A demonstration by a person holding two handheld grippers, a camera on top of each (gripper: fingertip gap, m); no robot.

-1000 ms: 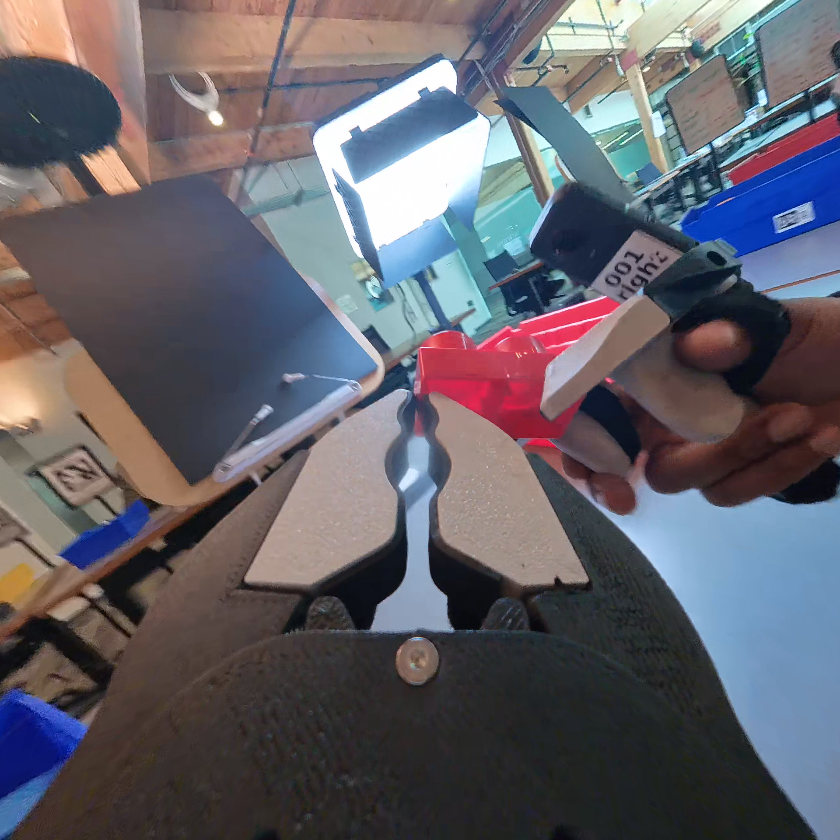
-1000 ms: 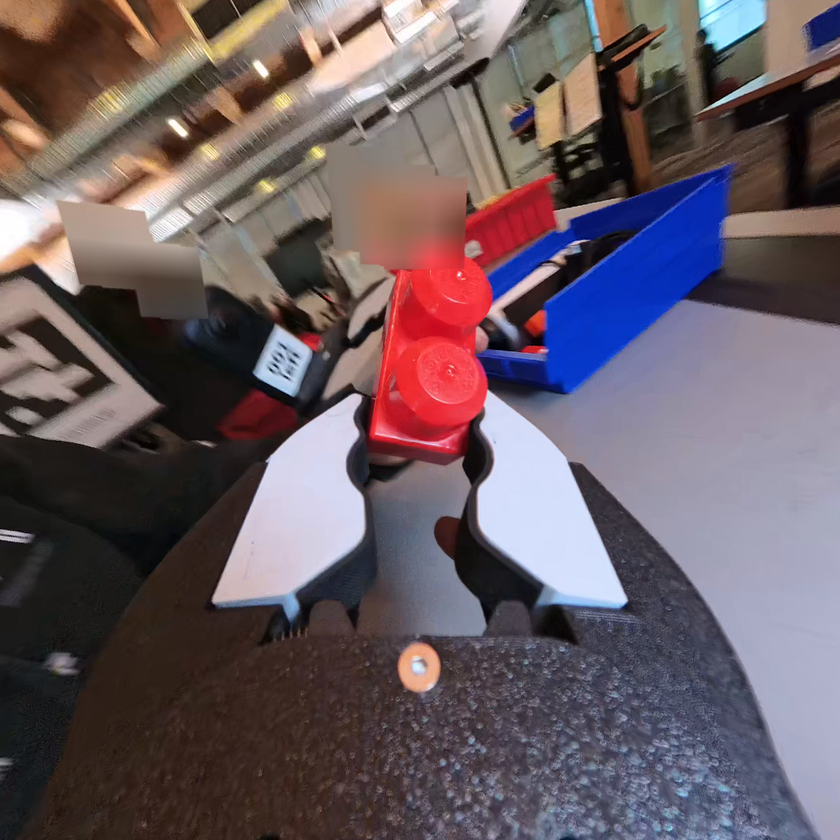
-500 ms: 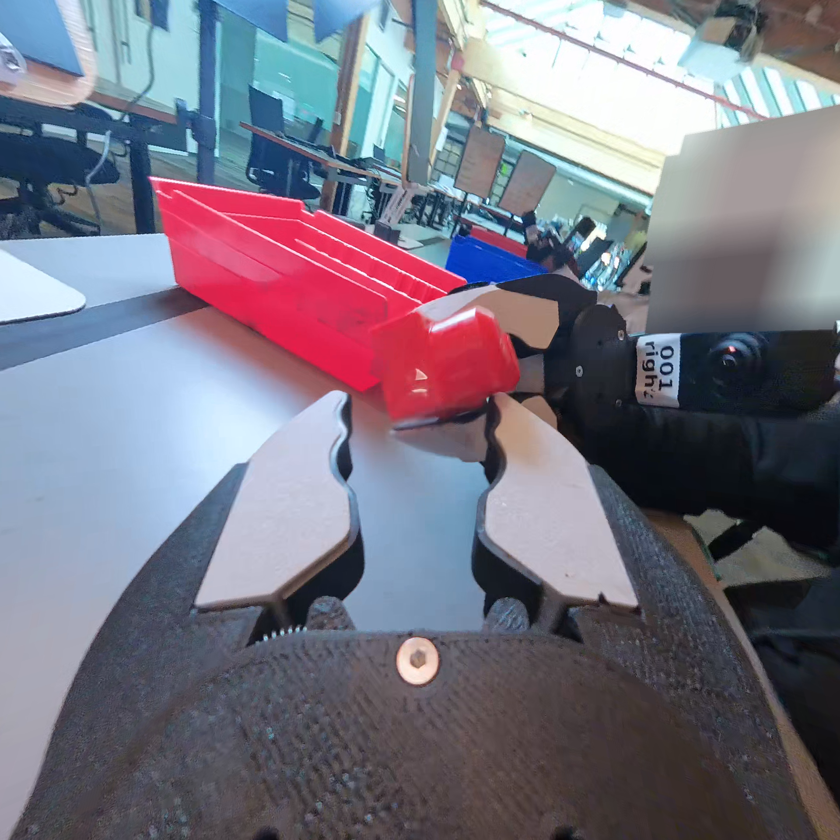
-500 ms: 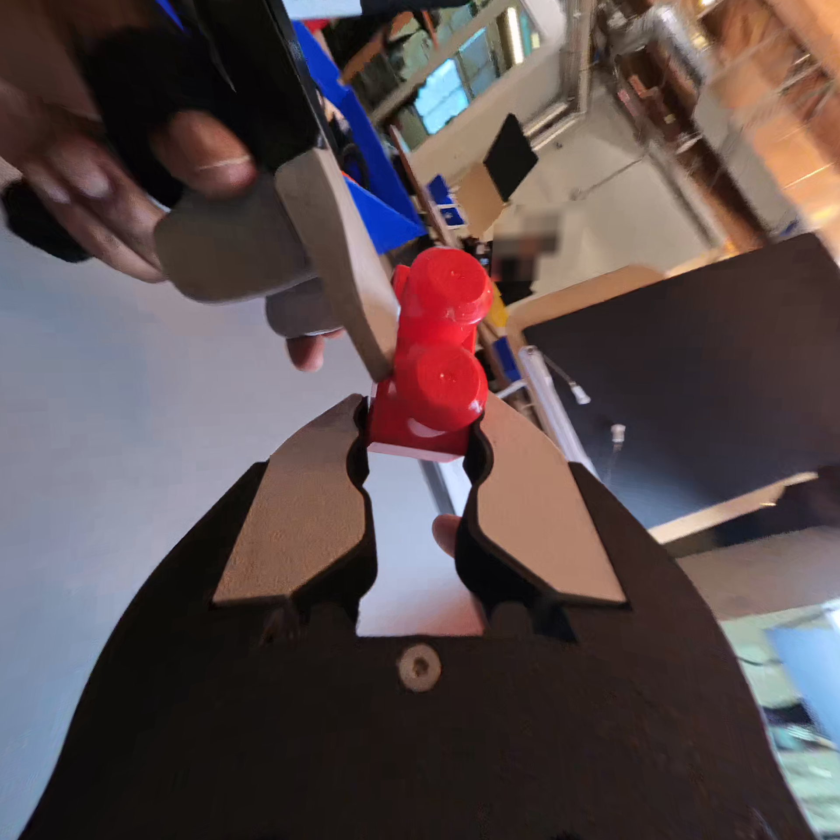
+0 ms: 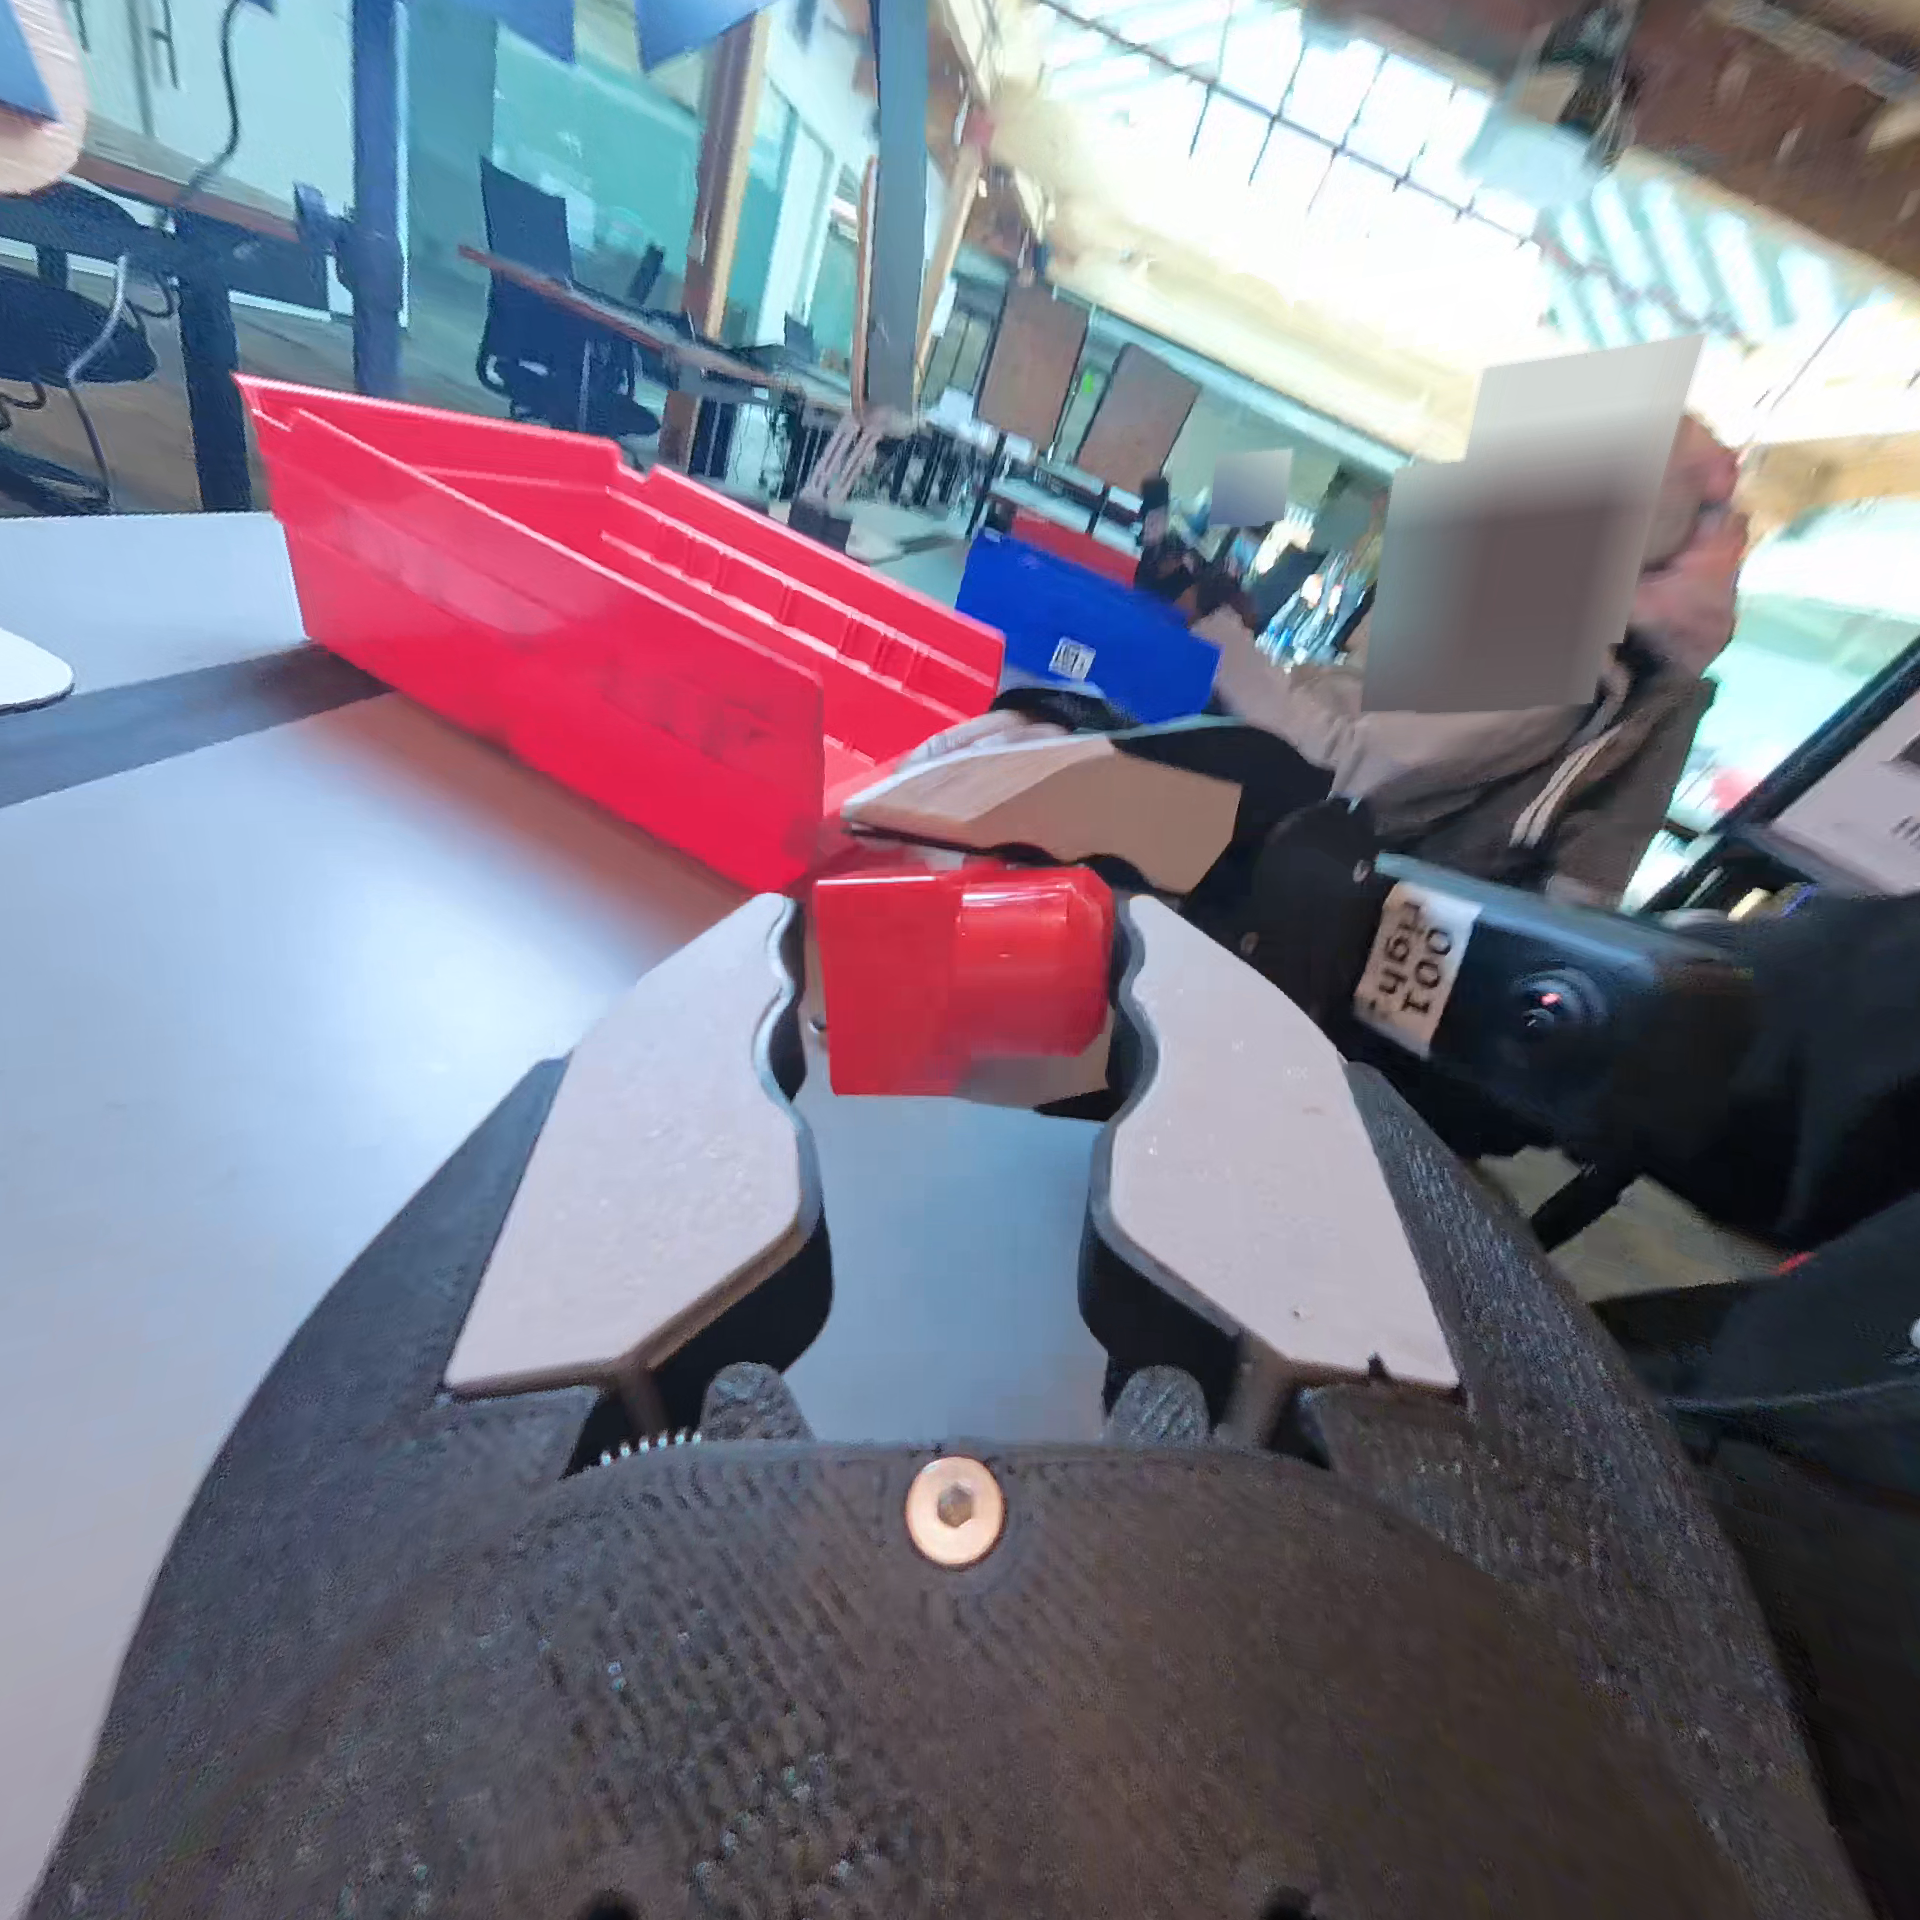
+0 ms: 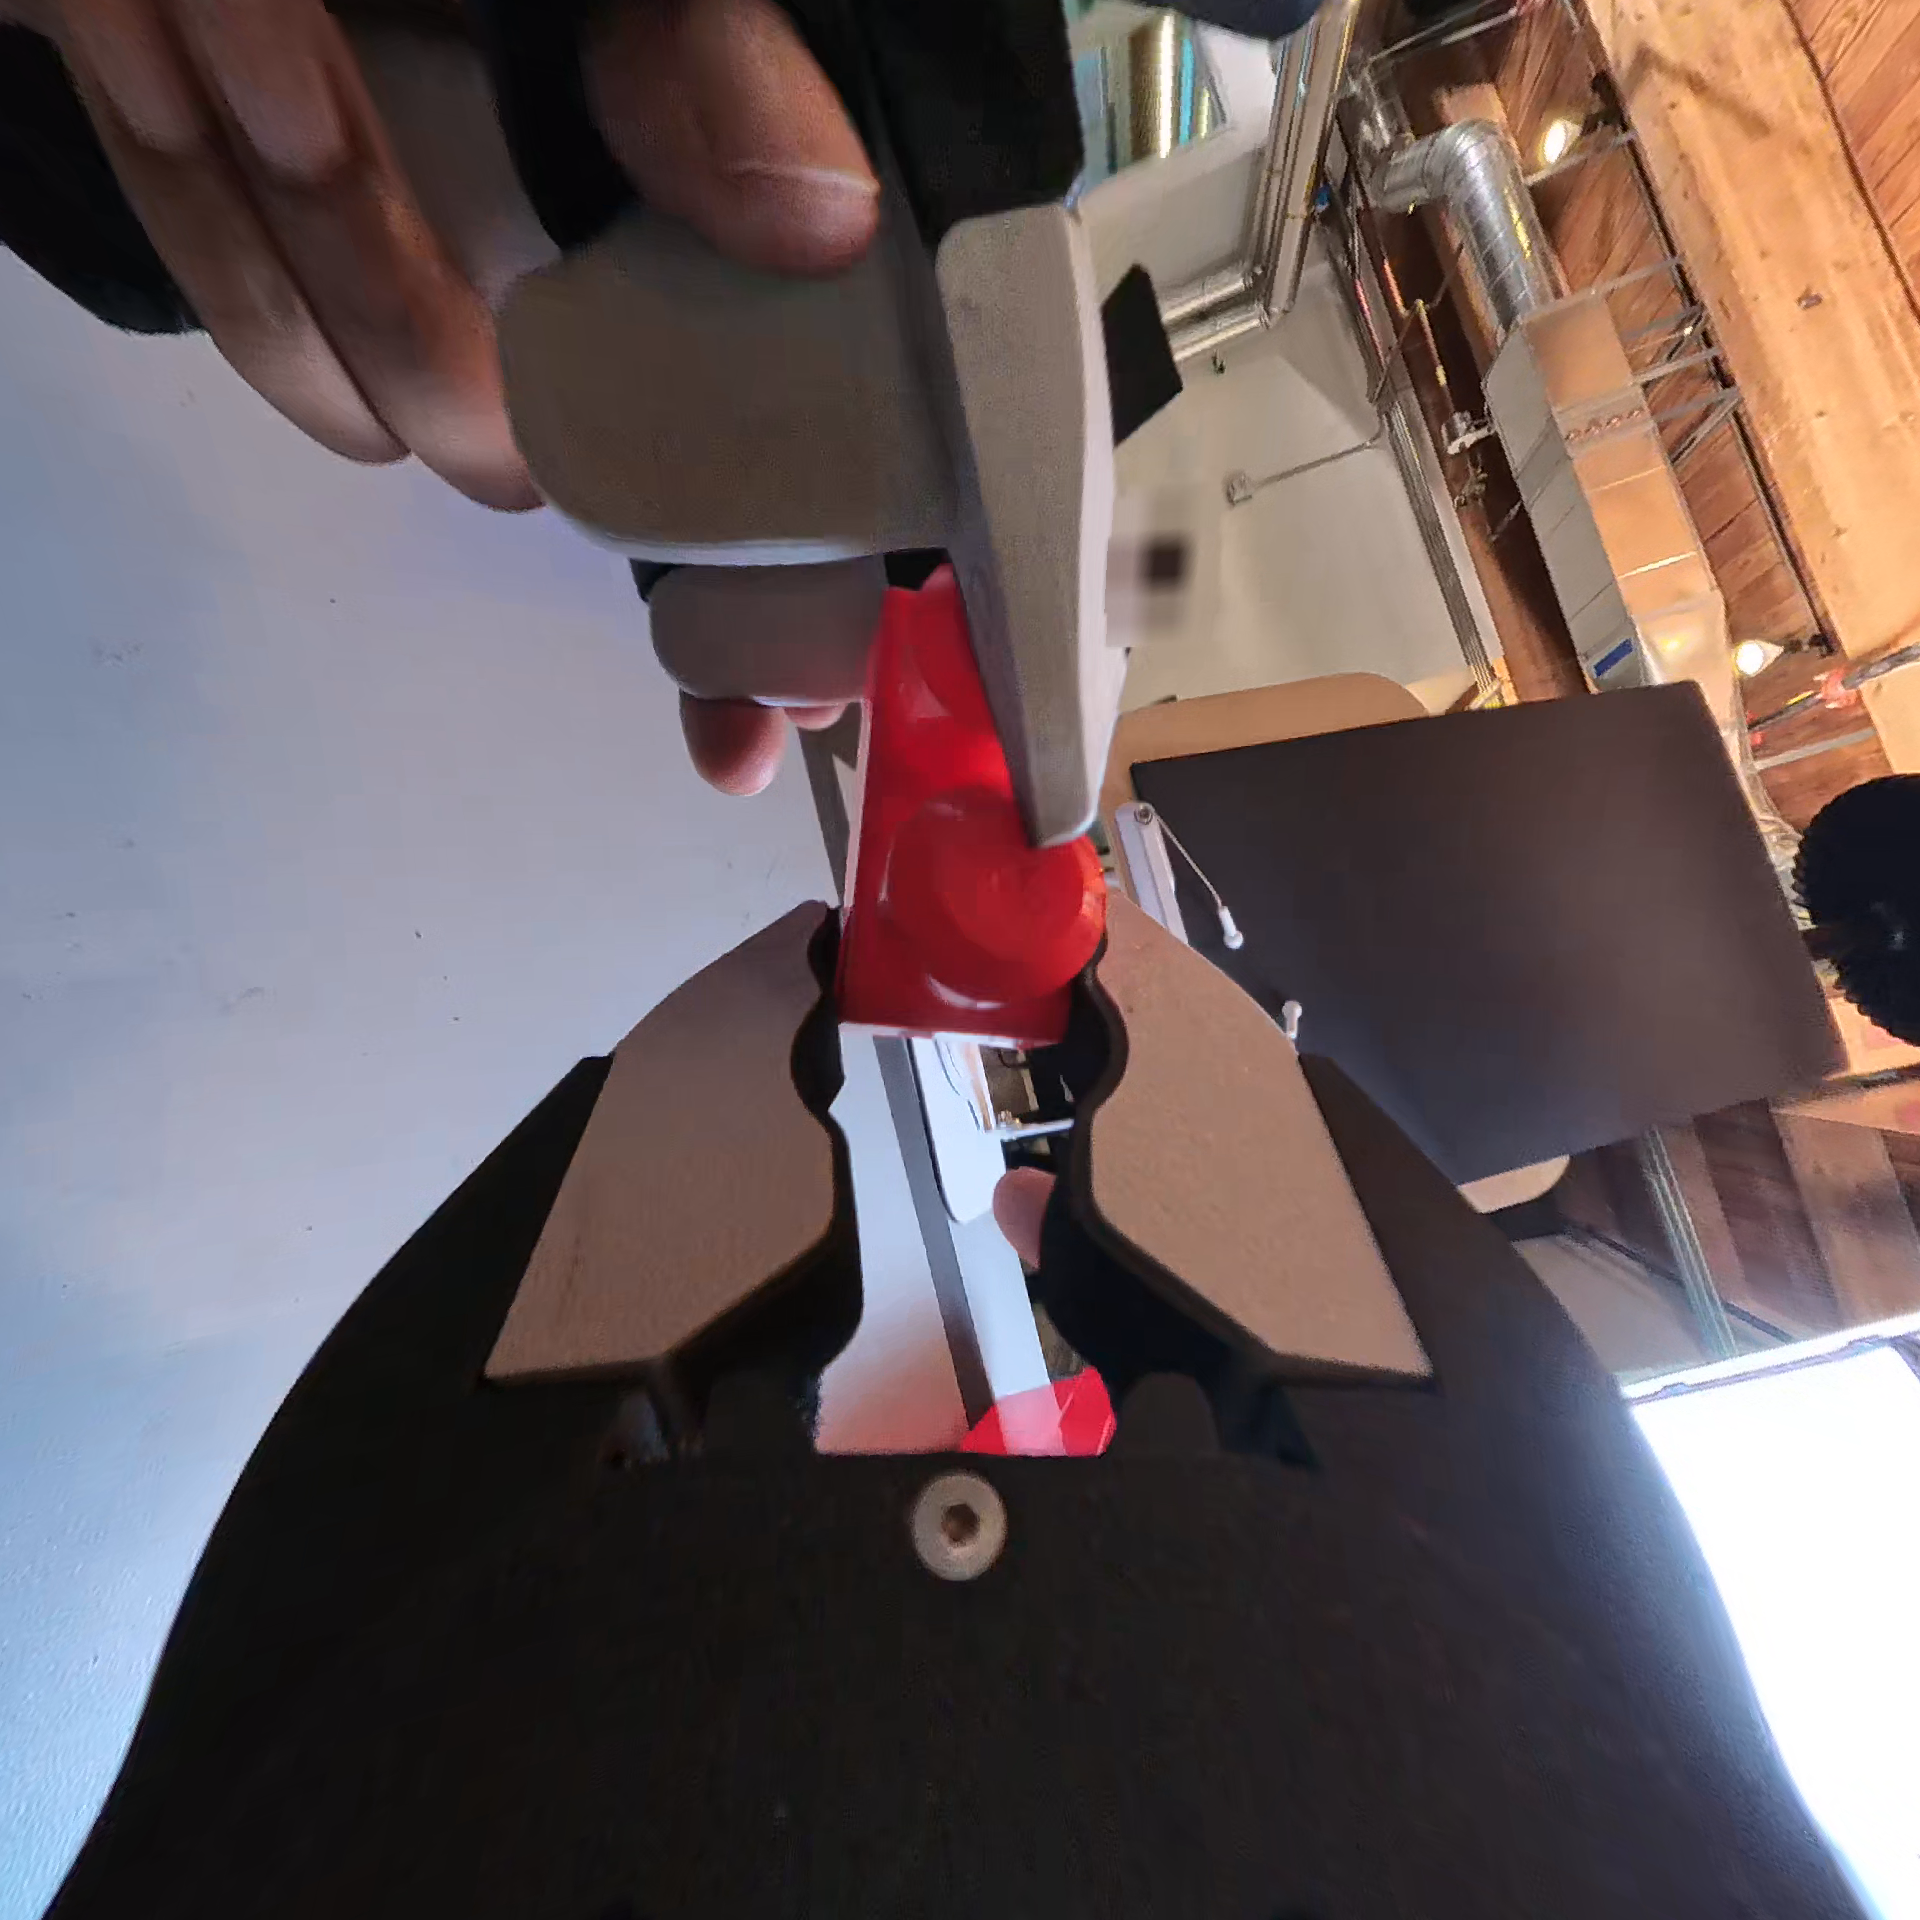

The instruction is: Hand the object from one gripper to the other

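Surroundings first: grey table (image 5: pixel 260 987) is carrying a long red bin (image 5: pixel 582 613), sitting just behind the handoff point in the left wrist view. A blue bin (image 5: pixel 1081 644) is sitting farther back beyond it. A person's jacket sleeve (image 5: pixel 1558 769) is showing on the right behind the right gripper's black body. In the right wrist view, a dark board (image 6: pixel 1455 935) with a tan rounded backing is filling the background right of the grippers; silver ducting (image 6: pixel 1455 197) is running along a wooden ceiling. Nothing is blocking the space between the two tools.

Red brick (image 5: pixel 956 987) is sitting in mid-air above the table, between both sets of fingertips. Left gripper (image 5: pixel 956 997) is bracketing it: both pads are sitting against or just beside the brick's sides, jaws at medium width. Contact looks made but the frame is motion-blurred, so a firm clamp is not confirmed.

Right gripper (image 6: pixel 961 977) is holding the brick's (image 6: pixel 966 925) near end, tips pressed on either side, studs facing the camera. Left gripper's fingers (image 6: pixel 1039 520) are coming in from above in this view, one grey finger lying across the studded face, the other on the flat back side. The person's hand (image 6: pixel 416 208) is wrapping that gripper's handle at top left.
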